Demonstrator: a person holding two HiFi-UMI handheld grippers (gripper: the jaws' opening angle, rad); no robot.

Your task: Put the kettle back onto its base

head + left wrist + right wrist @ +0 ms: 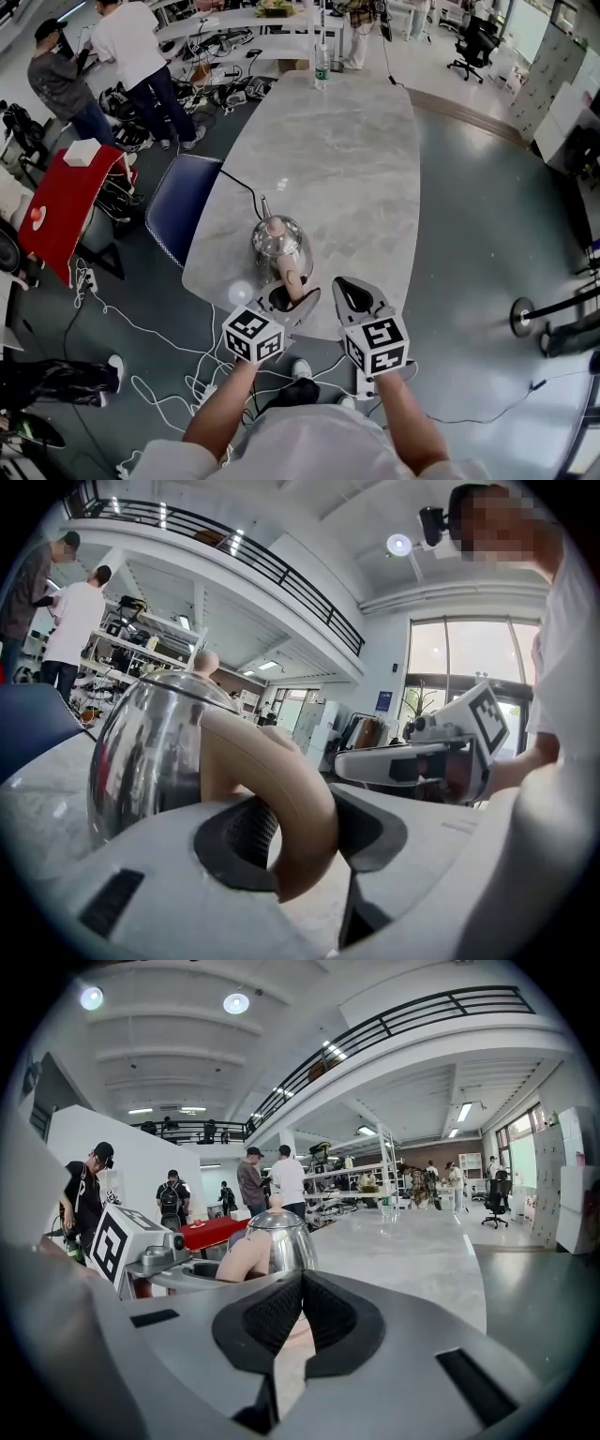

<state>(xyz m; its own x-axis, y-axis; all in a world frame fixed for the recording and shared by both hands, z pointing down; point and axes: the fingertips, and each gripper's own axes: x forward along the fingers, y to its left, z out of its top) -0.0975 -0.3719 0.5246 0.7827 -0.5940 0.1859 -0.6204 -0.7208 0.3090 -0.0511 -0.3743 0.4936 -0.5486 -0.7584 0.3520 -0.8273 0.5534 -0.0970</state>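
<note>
Two claws sit near the front edge of the pale marble bench [356,159]. The left claw [300,829] is clamped on the beige curved handle [281,789] of the polished steel kettle [279,246]; the right claw [300,1321] is closed and empty. I cannot make out the base, so setting the kettle down off-centre could tip it.

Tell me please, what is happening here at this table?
A person stands at a marble table with a gripper in each hand. The left gripper is closed on the beige handle of a steel kettle, which is upright near the table's near edge. The right gripper is shut and empty beside it. A black cord runs to the kettle. Its base is not visible, so I cannot tell if it is seated.
</note>
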